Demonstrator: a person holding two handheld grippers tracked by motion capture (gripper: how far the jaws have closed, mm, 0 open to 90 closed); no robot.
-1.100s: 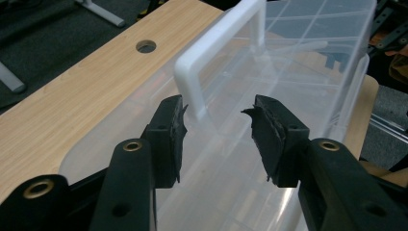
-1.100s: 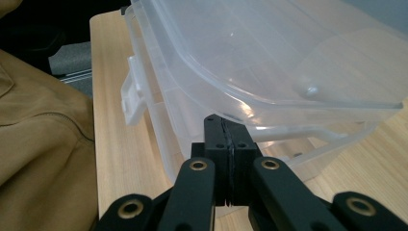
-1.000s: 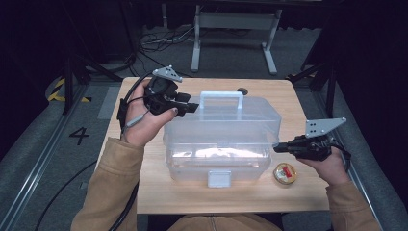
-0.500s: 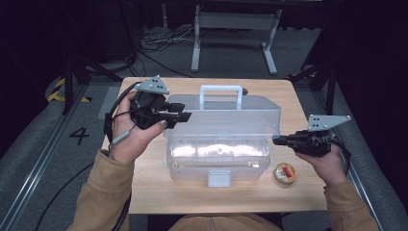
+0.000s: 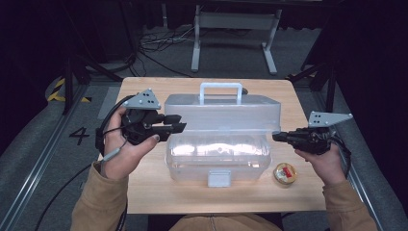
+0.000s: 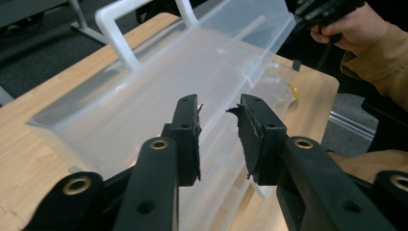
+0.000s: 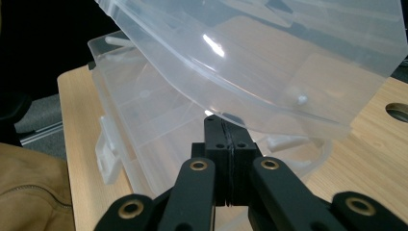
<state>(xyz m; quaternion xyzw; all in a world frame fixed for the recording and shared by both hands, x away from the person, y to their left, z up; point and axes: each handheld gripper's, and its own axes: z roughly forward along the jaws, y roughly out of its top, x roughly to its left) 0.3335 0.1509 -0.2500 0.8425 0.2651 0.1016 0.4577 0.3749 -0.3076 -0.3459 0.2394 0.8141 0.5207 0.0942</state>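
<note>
Your left gripper (image 5: 175,123) has backed off the box lid (image 5: 221,113), jaws narrowing, empty. Left gripper view: lid (image 6: 202,67) ahead, untouched. Right gripper view: your right gripper (image 7: 225,126), clenched, props the lid (image 7: 269,57) open, so loading can start.

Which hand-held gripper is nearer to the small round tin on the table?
Right. The right hand-held gripper is just above the tin; the left hand-held gripper is across the box.
</note>
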